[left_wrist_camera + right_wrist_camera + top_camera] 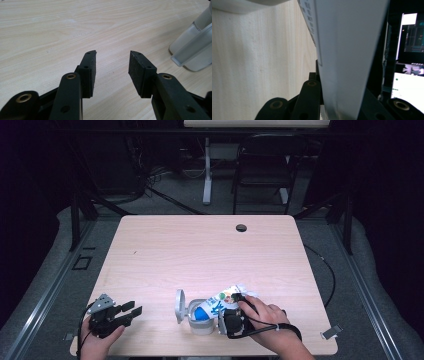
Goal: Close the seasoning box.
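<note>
Gripping a white pouch [226,297], the right gripper [231,320] sits in the lower middle of the high view, near the table's front edge. The pouch carries a blue patch, green and orange spots and some blue lettering, but the print is too small to read there. In the right gripper view the pouch [347,50] rises between the two black jaws as a plain white sheet, with a column of fine dark print along its upper left edge, also unreadable. The jaws are clamped on the pouch's lower end.

Just left of the pouch in the high view stands a pale container [200,320] with its round lid [179,306] swung up on the left; the pouch's blue end reaches to its mouth, though whether it goes inside I cannot tell. In the left gripper view the container [195,42] shows at the right edge, translucent.

At the lower left of the high view the left gripper [131,311] rests by the front edge, well apart from the container. Its jaws stand apart with bare wood between them.

The table [200,250] is bare across its whole upper half, up to a small dark hole [241,228] near the far edge. A small grey clip [331,332] lies near the lower right corner.
</note>
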{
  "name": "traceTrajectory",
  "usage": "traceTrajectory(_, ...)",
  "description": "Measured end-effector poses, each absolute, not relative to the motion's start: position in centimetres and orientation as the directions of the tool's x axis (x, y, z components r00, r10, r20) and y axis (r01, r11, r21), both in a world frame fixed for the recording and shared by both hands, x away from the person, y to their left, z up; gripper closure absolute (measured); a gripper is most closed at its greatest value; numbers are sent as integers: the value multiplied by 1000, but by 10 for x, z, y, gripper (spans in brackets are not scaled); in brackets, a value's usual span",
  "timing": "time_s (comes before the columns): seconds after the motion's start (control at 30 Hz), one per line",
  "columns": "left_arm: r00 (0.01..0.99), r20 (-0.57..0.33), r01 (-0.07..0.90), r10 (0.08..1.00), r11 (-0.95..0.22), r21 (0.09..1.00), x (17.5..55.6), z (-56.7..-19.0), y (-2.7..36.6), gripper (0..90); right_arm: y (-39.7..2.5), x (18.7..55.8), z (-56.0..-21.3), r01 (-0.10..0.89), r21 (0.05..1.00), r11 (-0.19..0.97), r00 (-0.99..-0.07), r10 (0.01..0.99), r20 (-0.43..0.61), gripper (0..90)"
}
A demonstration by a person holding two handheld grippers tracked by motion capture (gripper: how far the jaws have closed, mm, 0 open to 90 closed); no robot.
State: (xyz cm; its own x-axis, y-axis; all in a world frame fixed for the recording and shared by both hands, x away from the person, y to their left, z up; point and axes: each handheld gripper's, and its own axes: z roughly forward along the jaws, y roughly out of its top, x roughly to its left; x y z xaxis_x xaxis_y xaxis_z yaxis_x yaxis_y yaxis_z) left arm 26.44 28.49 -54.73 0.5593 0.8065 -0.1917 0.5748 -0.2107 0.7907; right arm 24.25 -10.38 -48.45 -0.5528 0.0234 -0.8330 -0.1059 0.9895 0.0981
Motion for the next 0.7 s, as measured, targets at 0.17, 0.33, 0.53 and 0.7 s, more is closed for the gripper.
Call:
traceTrajectory(0.17,559,-190,577,807,-214,789,265,-547,286,580,-106,241,-486,-89,158,983,-573,80,-816,863)
traceTrajectory(0.33,561,-184,570,807,-215,793,265,-547,285,580,-108,241,-487,-68,234,970,-594,148,-790,863)
traceTrajectory(0.53,560,-185,566,808,-209,798,264,-546,287,580,-111,241,-487,-50,333,942,-622,232,-748,863)
traceTrajectory(0.7,567,-182,559,803,-213,801,264,-545,287,580,-111,238,-493,-22,413,911,-641,304,-704,863)
